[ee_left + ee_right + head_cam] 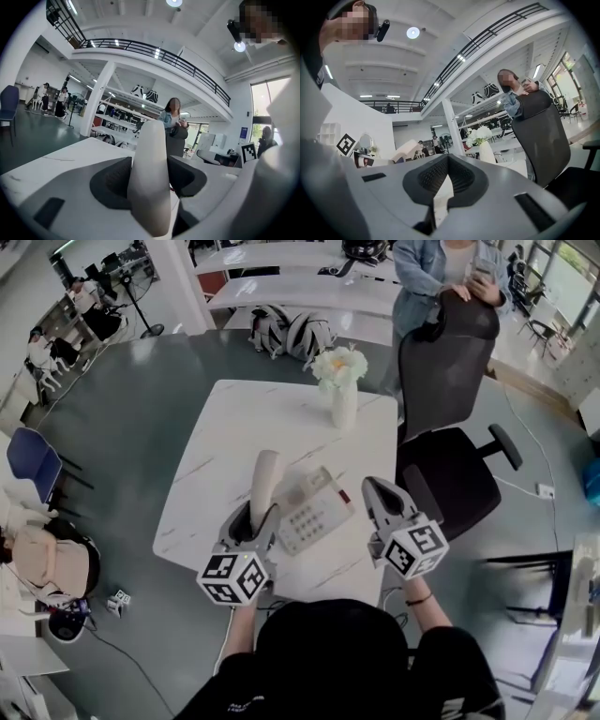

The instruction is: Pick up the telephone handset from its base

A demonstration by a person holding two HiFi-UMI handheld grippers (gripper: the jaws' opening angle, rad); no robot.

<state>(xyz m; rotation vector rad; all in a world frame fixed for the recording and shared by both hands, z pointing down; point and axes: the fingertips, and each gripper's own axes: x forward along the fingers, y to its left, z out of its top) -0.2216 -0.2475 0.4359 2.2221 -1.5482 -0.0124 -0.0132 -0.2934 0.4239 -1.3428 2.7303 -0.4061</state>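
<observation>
Me: Left claw (149, 165), nearest the lens. Its jaws stand wide but are clamped on the telephone handset (151, 140), pads on its two flanks. The handset stands near upright, off its cradle, just left of the telephone base (311, 507) on the white table (187, 474).

Observer: Why hold it by the near end?

Me: Easiest reach from my side, I judge. The long free end tips up clear of the base.

Observer: Right claw (375, 488)?

Me: Jaw tips together, nothing between them. It hovers just right of the base, probably spare, ready to steady it.

Observer: Any writing?

Me: None legible. Keypad too small, no brand seen. Only black-and-white squares on each marker cube (234, 577).
</observation>
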